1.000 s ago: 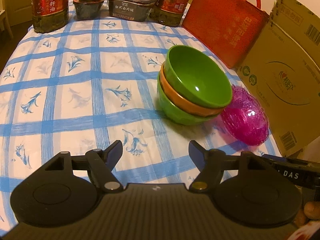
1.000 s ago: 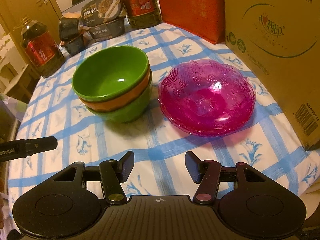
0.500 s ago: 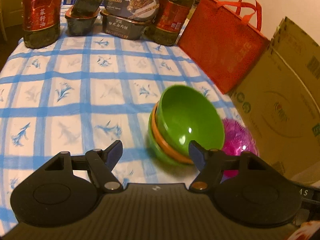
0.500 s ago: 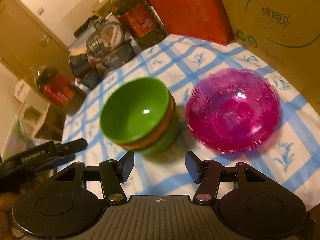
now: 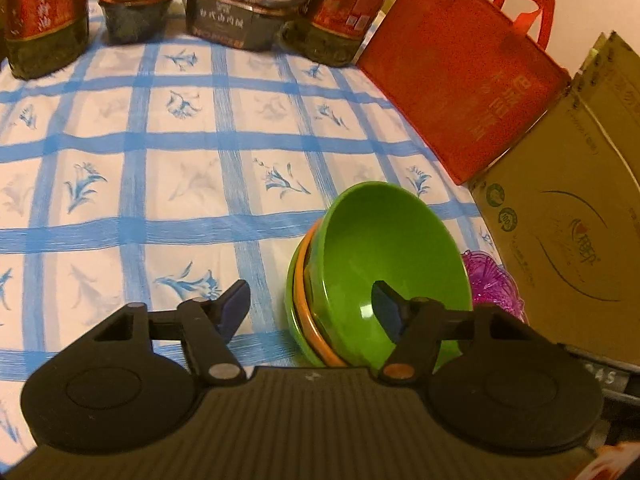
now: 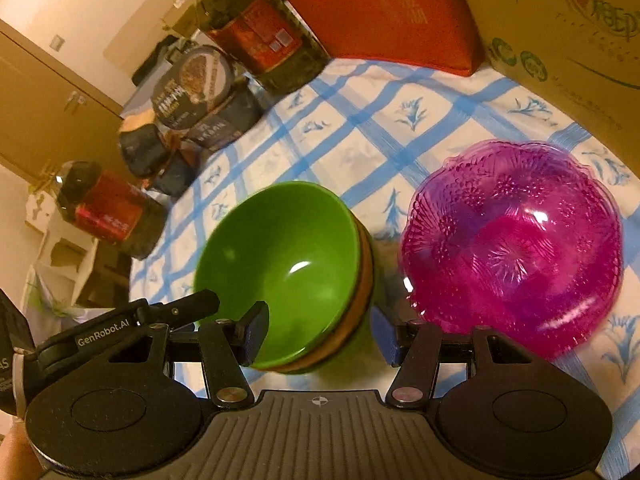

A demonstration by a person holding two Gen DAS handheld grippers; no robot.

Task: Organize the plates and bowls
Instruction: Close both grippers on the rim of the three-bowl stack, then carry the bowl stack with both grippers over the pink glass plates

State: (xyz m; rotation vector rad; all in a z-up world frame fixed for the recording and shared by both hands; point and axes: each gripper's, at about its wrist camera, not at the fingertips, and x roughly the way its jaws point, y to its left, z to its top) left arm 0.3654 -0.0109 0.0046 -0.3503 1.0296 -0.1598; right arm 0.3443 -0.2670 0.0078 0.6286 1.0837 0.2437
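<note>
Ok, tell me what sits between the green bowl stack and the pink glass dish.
Nothing: in the right wrist view only a narrow strip of checked tablecloth separates the bowl stack from the pink dish.

in the left wrist view the pink glass bowl (image 5: 490, 284) is mostly hidden behind the stack of bowls (image 5: 376, 272), only its edge shows; the near side of this stack is covered by the left gripper (image 5: 310, 306), so contact between fingers and rim cannot be told. the oil bottles (image 5: 40, 12) are cut off by the top edge. in the right wrist view the food boxes (image 6: 192, 92) are blurred, their print is not readable
</note>
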